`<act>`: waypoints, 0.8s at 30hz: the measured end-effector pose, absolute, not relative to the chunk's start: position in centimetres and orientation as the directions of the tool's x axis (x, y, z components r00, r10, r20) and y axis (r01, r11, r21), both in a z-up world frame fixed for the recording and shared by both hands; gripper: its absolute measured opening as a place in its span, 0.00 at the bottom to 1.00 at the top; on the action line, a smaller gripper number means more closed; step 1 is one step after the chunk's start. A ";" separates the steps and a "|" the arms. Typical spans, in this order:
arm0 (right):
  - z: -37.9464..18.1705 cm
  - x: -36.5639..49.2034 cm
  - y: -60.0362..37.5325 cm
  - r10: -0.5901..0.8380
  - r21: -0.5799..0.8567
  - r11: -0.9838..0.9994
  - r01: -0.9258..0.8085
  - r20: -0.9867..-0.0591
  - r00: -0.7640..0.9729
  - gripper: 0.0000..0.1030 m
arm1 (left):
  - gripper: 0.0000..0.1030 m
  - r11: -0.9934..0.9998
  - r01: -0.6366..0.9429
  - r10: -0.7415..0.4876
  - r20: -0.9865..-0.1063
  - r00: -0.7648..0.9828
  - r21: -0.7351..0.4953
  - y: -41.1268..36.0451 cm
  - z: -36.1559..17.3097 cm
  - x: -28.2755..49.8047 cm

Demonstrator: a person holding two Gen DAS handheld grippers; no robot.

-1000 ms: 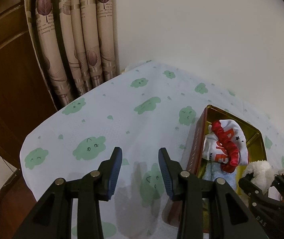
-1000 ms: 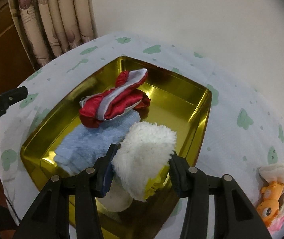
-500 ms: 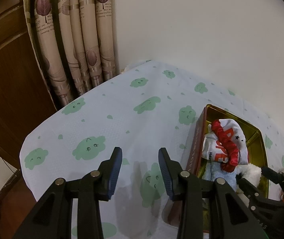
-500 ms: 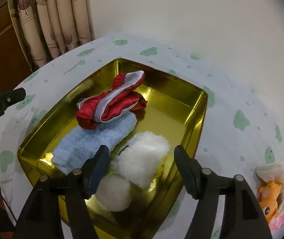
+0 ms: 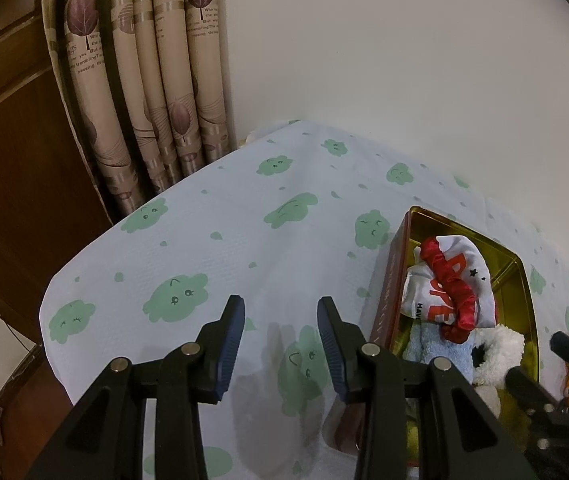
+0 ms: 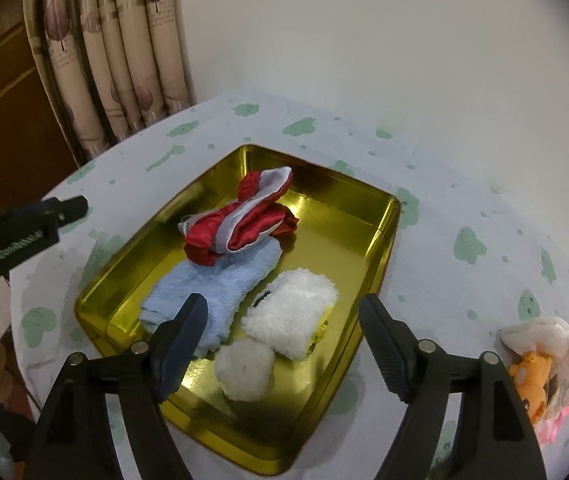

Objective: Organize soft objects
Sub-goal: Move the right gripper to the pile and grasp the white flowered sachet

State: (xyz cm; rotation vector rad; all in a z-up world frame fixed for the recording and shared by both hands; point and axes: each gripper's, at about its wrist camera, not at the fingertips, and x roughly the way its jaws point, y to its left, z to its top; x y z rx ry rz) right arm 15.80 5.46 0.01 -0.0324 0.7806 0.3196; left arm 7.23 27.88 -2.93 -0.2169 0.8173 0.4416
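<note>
A gold tin tray (image 6: 340, 220) sits on the table and holds a red and white cloth (image 6: 244, 220), a light blue fuzzy cloth (image 6: 212, 284) and a white fluffy plush (image 6: 288, 316) with a round pompom (image 6: 246, 368). My right gripper (image 6: 284, 340) is open and empty just above the white plush. My left gripper (image 5: 280, 344) is open and empty over the tablecloth, left of the tray (image 5: 384, 308). An orange plush toy (image 6: 532, 372) with white and pink fabric lies on the table right of the tray.
The table wears a white cloth with green cloud prints (image 5: 244, 240). Beige leaf-patterned curtains (image 5: 144, 80) and a brown wooden panel (image 5: 12, 160) stand at the back left. A white wall (image 6: 364, 40) is behind. The table edge (image 5: 50, 320) drops off at left.
My right gripper opened and let go of the white fluffy plush, which now lies in the tray. The gripper then drew back and up. My left gripper stayed still.
</note>
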 end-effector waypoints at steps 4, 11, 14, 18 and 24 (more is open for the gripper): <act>0.9 14.8 3.9 0.269 0.102 0.956 -0.274 -0.678 0.684 0.73 | 0.37 0.888 -0.459 0.297 -0.742 0.601 -0.017 27.9 -2.9 7.2; 1.3 13.2 -1.1 0.220 0.121 0.975 -0.189 -0.668 0.711 0.73 | 0.37 0.892 -0.452 0.303 -0.740 0.600 -0.001 27.7 -2.8 7.2; 1.1 12.6 -4.0 0.165 0.109 0.986 -0.125 -0.667 0.726 0.73 | 0.37 0.892 -0.451 0.304 -0.739 0.601 0.000 27.6 -2.8 7.1; 0.7 11.6 -9.0 0.083 0.110 0.994 -0.012 -0.664 0.743 0.73 | 0.37 0.894 -0.447 0.305 -0.734 0.607 0.002 27.4 -2.7 7.0; -1.0 11.6 -15.7 -0.054 0.098 0.981 0.166 -0.687 0.724 0.74 | 0.37 0.901 -0.435 0.303 -0.732 0.610 0.010 27.1 -2.6 7.0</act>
